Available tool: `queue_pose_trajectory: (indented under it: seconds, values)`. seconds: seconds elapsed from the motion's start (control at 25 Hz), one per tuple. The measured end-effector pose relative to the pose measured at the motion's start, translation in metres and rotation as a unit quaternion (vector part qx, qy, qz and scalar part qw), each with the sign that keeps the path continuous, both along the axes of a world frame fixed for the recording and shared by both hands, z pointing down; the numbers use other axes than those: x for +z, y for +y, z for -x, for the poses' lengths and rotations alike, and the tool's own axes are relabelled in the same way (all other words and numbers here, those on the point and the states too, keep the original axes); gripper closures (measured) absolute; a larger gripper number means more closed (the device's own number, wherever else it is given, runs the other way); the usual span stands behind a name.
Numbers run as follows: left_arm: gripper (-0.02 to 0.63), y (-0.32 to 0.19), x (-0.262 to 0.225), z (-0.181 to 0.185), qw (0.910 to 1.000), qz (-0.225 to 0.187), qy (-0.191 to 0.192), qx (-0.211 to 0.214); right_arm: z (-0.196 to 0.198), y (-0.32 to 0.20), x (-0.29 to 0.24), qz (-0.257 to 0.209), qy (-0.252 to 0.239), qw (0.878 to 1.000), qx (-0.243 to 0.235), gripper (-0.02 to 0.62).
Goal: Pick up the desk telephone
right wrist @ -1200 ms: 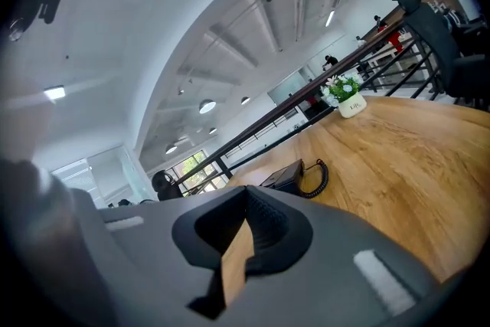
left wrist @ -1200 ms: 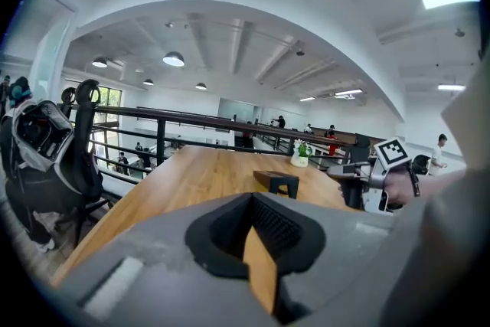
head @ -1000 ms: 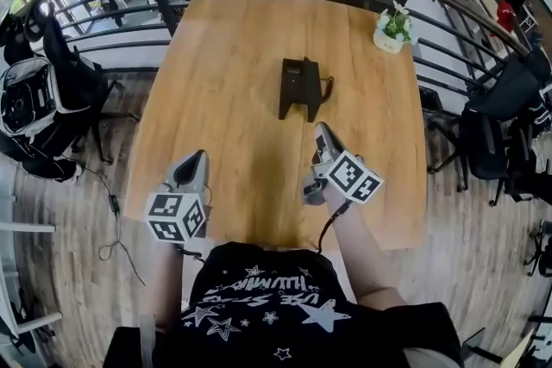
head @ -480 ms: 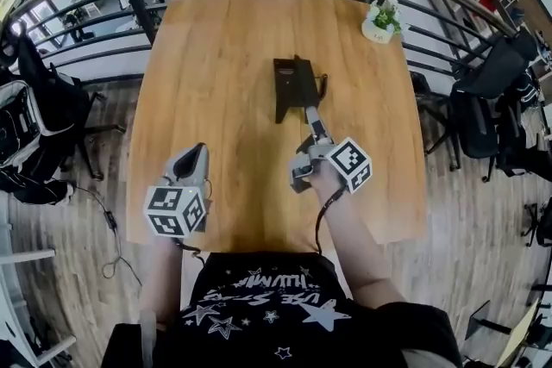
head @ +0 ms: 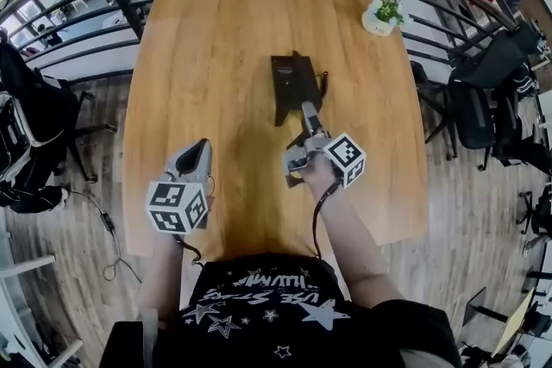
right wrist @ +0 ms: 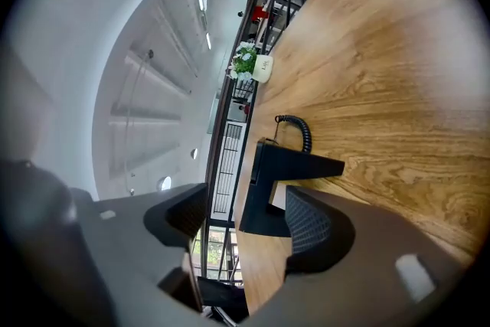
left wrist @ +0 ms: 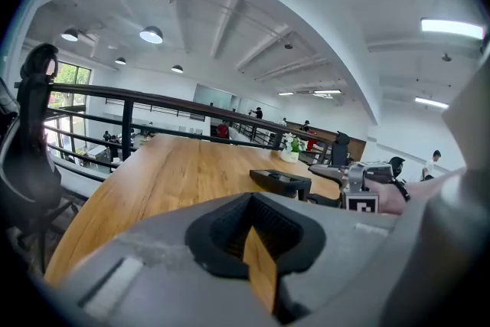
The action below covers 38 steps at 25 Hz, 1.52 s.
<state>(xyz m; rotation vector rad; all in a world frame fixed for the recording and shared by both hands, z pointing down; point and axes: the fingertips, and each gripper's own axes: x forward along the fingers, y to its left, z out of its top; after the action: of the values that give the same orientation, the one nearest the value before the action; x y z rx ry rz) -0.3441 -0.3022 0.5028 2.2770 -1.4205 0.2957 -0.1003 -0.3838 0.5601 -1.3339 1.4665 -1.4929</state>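
Phone lies untouched at the middle of the desk, just ahead of the right tongs, which are rolled sideways, empty, their jaws just opened wide, likely to straddle its near end, while the left tongs hang back, closed and empty.

Black desk telephone flat mid-table, coiled cord alongside.
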Motion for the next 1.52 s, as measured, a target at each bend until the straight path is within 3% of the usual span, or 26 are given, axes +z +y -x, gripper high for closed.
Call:
queue_pose_trajectory:
  seconds: [0.28, 0.52, 1.2, 1.52]
  values:
    - [0.604, -0.013, 0.016, -0.005, 0.9998, 0.016, 0.007, 0.008, 0.003, -0.017, 0.020, 0.014, -0.019, 1.000, 0.016, 0.275]
    - [0.604, -0.015, 0.024, -0.007, 0.9996, 0.023, 0.009, 0.015, 0.006, -0.029, 0.022, 0.002, 0.007, 1.000, 0.022, 0.281]
    - [0.604, -0.020, 0.037, -0.001, 0.9991, 0.038, 0.014, 0.015, 0.003, -0.052, 0.041, 0.027, -0.008, 0.996, 0.081, 0.322]
    - [0.604, -0.021, 0.039, -0.004, 0.9988, 0.042, 0.013, 0.019, 0.002, -0.056, 0.042, 0.044, 0.019, 0.995, 0.089, 0.344]
